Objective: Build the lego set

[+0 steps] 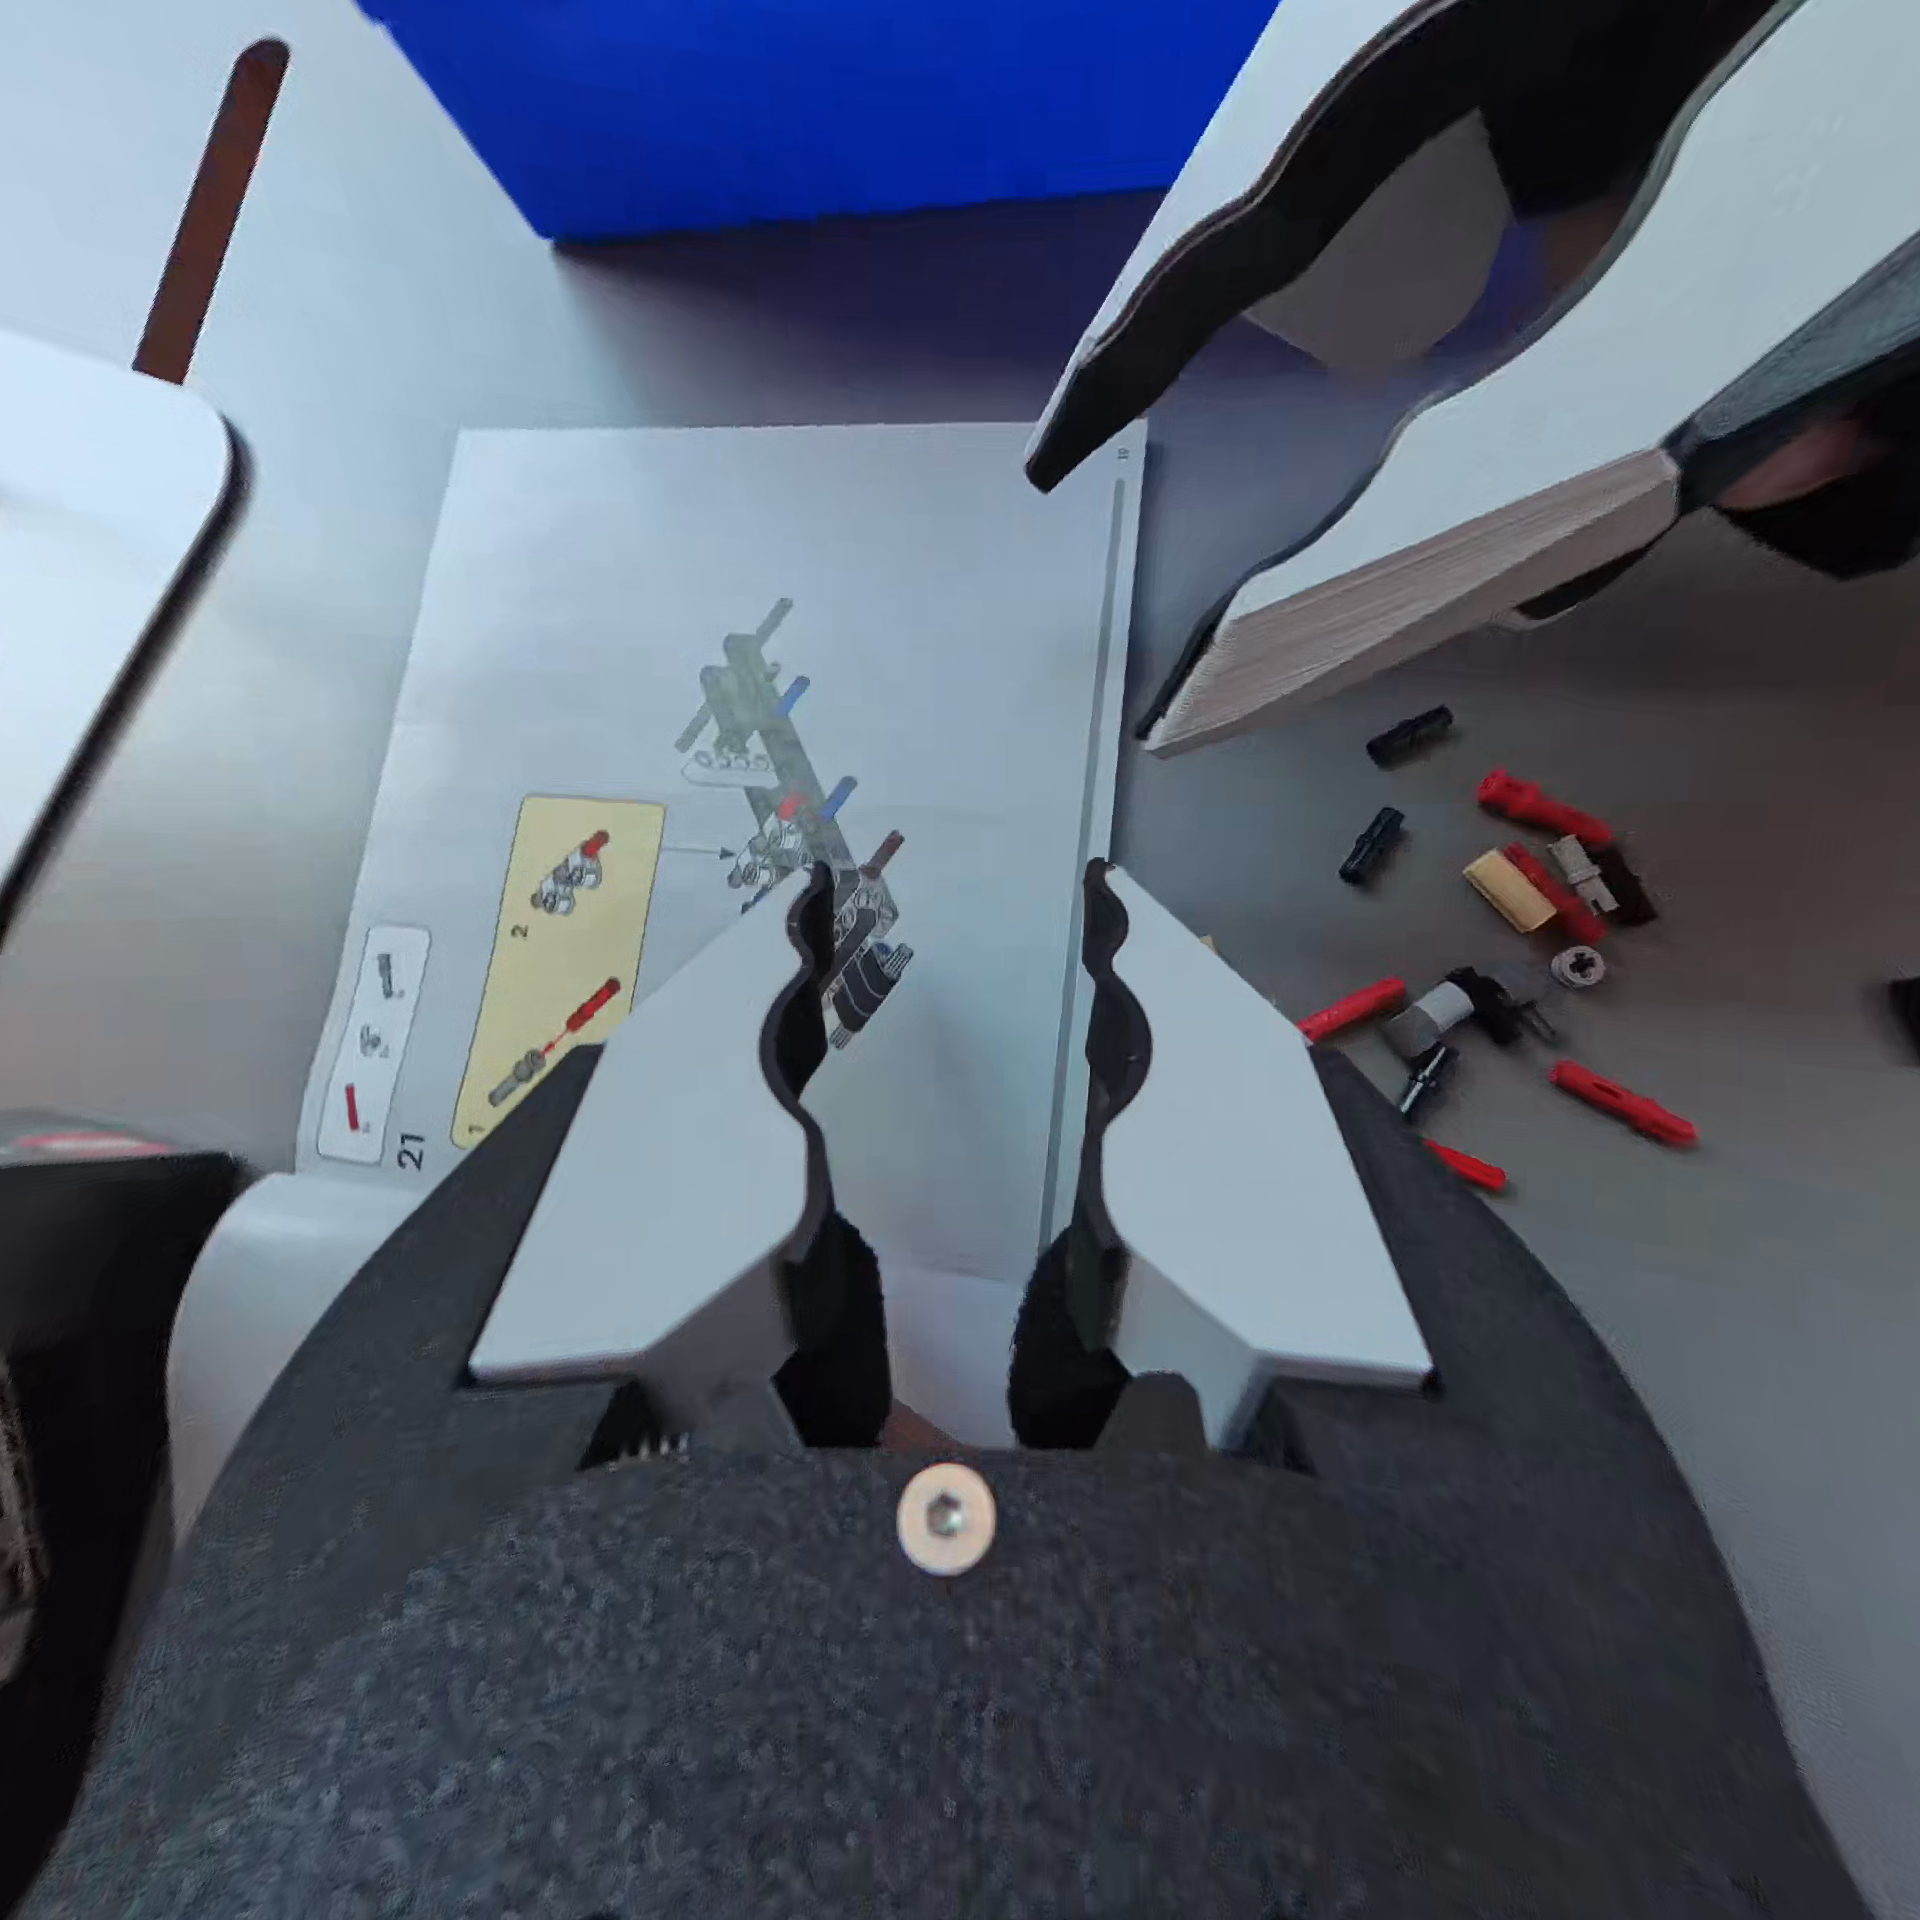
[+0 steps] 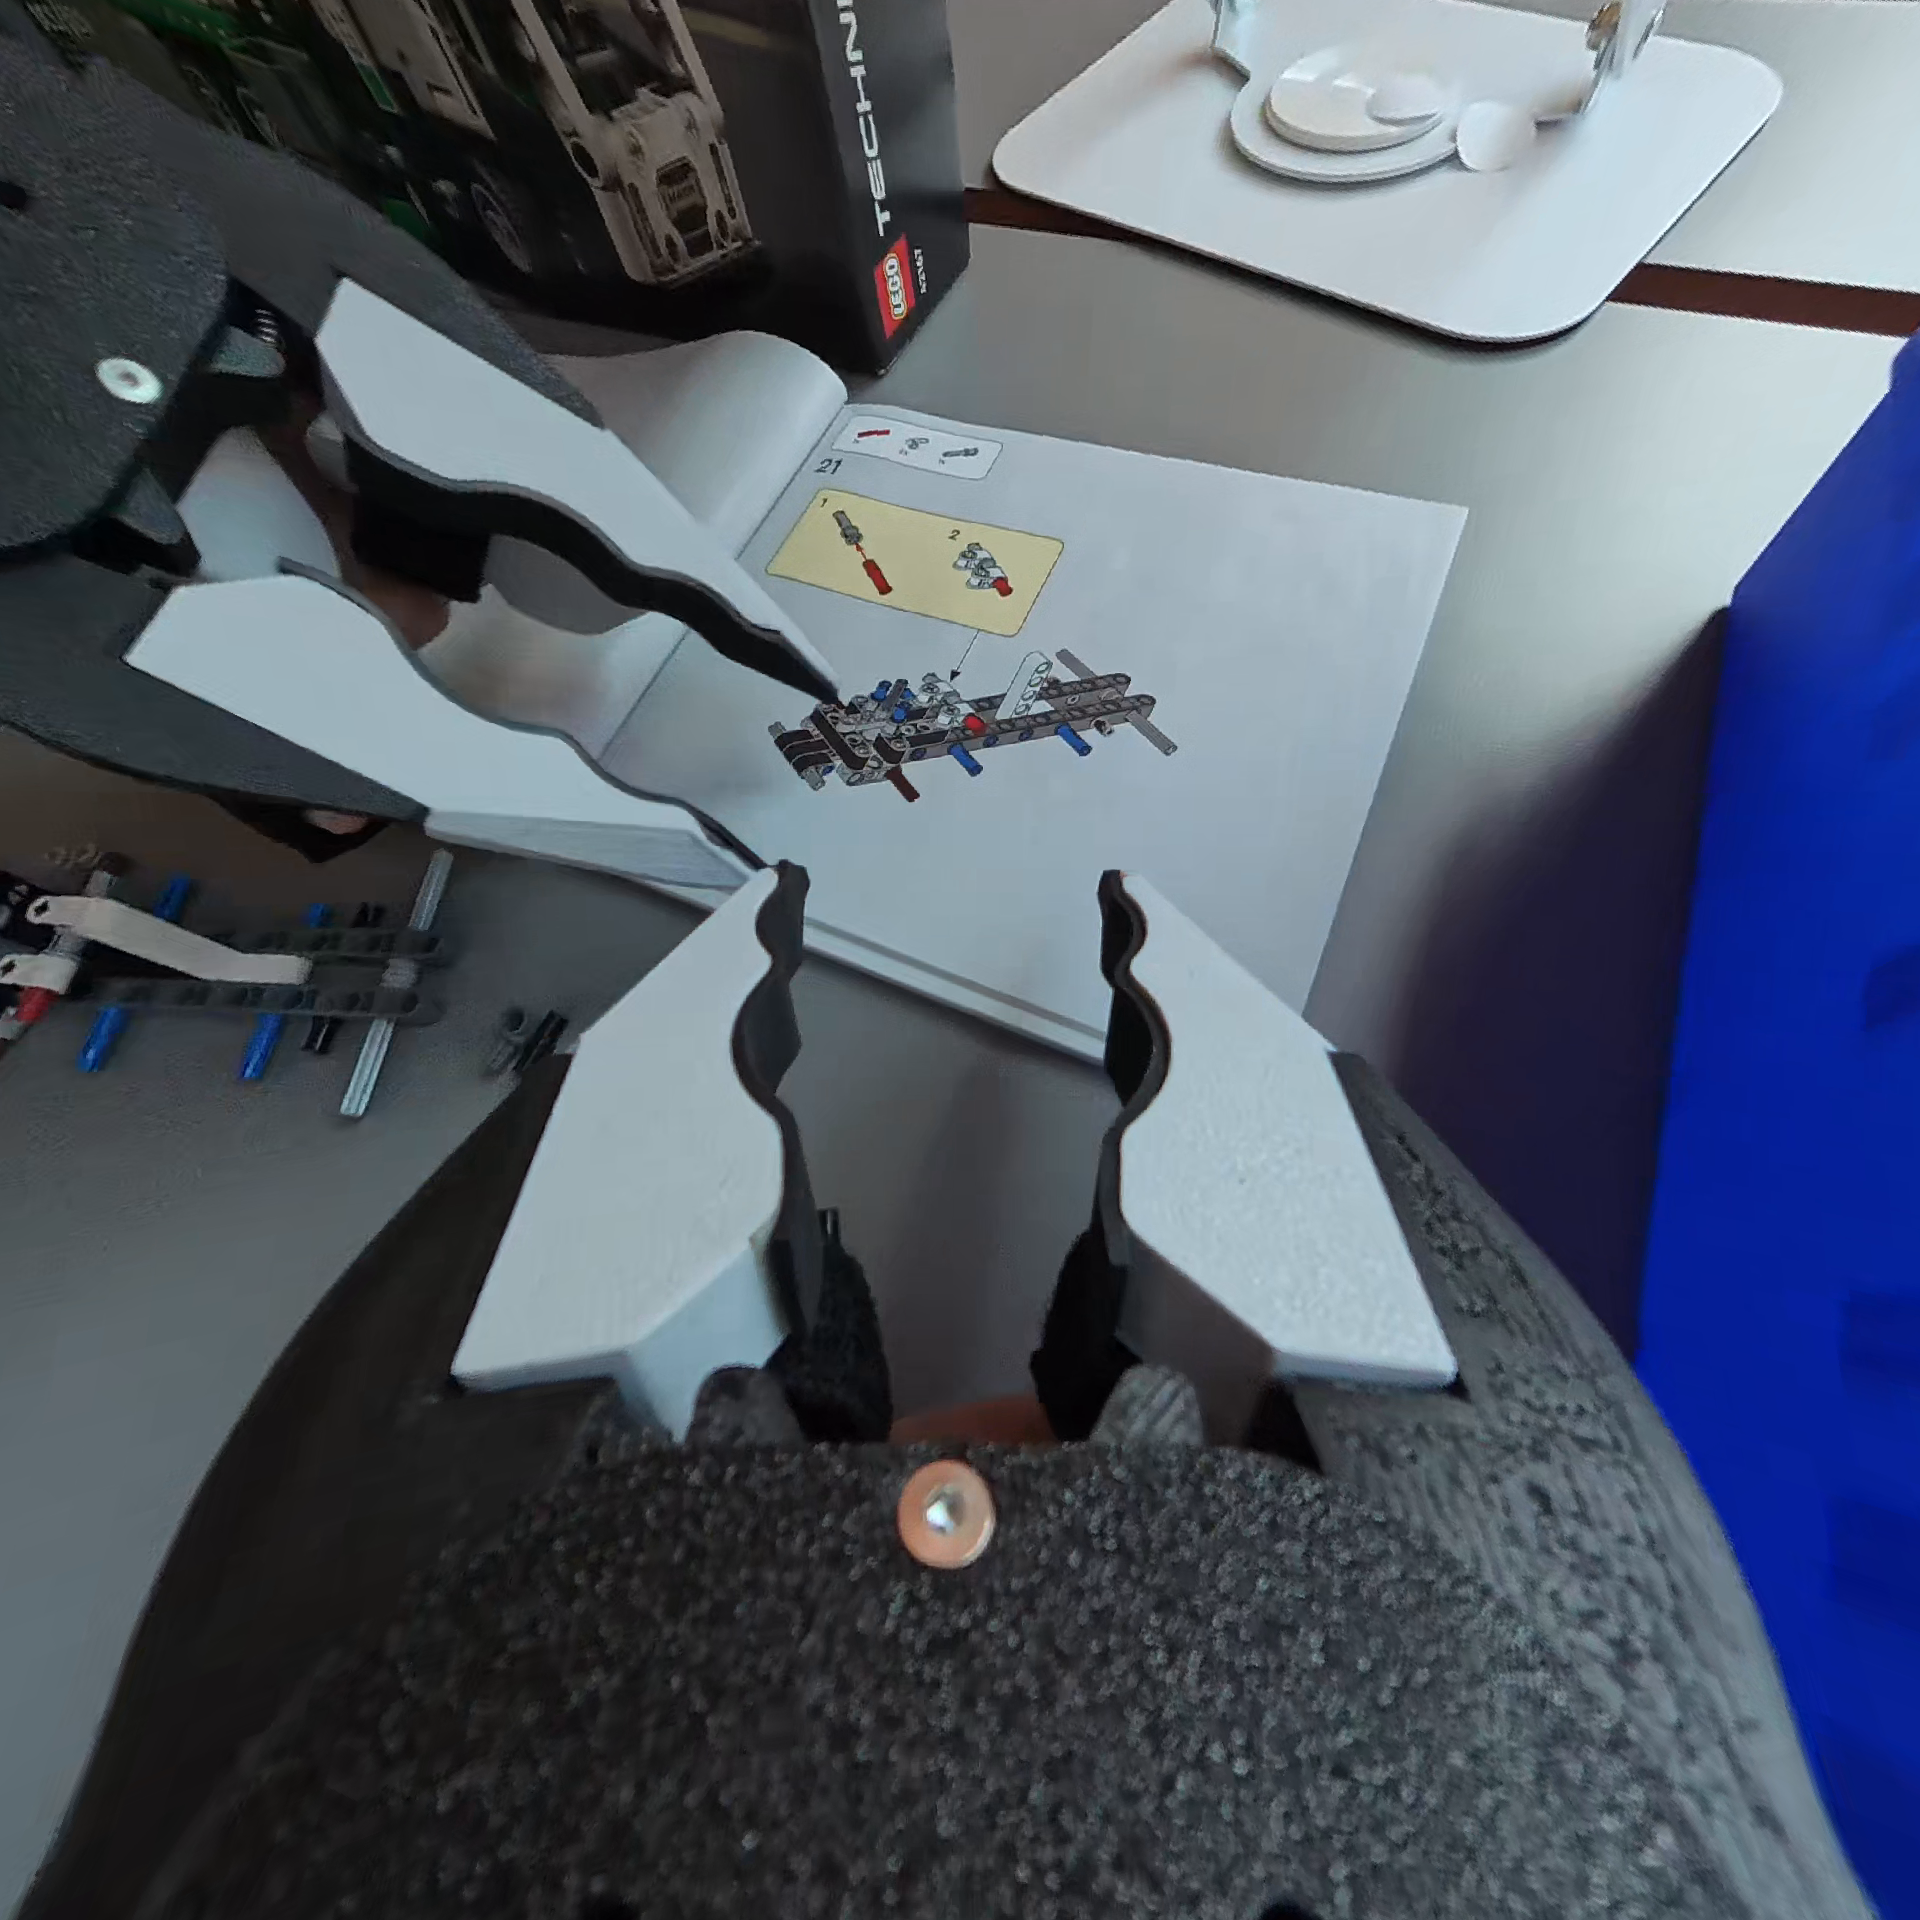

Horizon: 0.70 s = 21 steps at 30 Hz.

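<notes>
The left gripper (image 1: pixel 956 883) hangs over the open booklet (image 1: pixel 935 582), its jaws wide with nothing between them. To its right, on the grey table (image 1: pixel 1558 1455), lies a small heap of loose parts (image 1: pixel 1538 935): red pins, black pins, a tan piece and a grey one.

The right gripper (image 2: pixel 945 894) stands just over the near edge of the booklet (image 2: pixel 1195 582), its jaws wide too and bare. Left of it on the table (image 2: pixel 208 1299) lies a half-built frame (image 2: pixel 239 966) of dark beams with blue pins and a white beam.

Farther off, a dark box (image 2: pixel 644 156) stands behind the booklet, and a white tray (image 2: pixel 1507 239) carries round white pieces. At the right is a blue bin (image 2: pixel 1818 935); what it contains I cannot tell.
</notes>
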Each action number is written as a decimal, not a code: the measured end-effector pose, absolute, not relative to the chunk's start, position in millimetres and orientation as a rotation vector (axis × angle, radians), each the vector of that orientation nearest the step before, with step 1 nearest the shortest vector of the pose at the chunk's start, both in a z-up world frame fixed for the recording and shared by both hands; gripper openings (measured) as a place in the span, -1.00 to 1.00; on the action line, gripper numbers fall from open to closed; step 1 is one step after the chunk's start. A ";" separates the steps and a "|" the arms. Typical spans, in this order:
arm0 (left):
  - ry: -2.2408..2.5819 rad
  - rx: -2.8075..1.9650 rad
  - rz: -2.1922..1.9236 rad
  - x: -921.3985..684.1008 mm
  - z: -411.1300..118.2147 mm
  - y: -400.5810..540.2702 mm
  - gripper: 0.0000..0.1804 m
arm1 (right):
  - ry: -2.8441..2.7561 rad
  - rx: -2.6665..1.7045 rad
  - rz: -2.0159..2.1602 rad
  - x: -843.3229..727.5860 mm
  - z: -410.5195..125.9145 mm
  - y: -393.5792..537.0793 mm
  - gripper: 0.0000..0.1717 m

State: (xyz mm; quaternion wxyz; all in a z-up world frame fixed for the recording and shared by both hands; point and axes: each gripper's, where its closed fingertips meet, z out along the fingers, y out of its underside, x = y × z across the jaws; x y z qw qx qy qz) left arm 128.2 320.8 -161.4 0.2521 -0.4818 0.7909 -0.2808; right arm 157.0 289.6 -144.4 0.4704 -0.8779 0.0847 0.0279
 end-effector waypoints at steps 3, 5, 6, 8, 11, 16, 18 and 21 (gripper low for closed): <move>2.243 -1.190 -0.684 137.1 -167.6 311.4 -0.42 | 0.185 -2.192 0.017 153.1 -141.2 264.7 -0.35; 2.293 -1.165 -0.677 141.2 -173.3 308.3 -0.40 | 0.197 -2.214 -0.001 150.9 -141.9 244.9 -0.35; 2.320 -1.167 -0.693 141.5 -175.8 305.9 -0.40 | 0.202 -2.210 0.021 145.6 -141.7 236.4 -0.35; 2.362 -1.182 -0.726 140.2 -180.3 301.8 -0.43 | 0.219 -2.200 0.068 135.3 -142.7 221.7 -0.35; 2.363 -1.201 -0.751 140.8 -182.2 302.7 -0.52 | 0.241 -2.182 0.080 128.3 -143.9 207.0 -0.35; 2.379 -1.244 -0.848 139.7 -180.6 302.0 -0.52 | 0.262 -2.129 0.170 117.9 -139.7 203.8 -0.35; 2.390 -1.256 -0.889 138.7 -179.7 301.7 -0.53 | 0.265 -2.116 0.202 115.1 -138.6 205.3 -0.35; 2.394 -1.266 -0.940 138.1 -178.7 301.8 -0.53 | 0.264 -2.117 0.211 114.6 -140.3 206.5 -0.35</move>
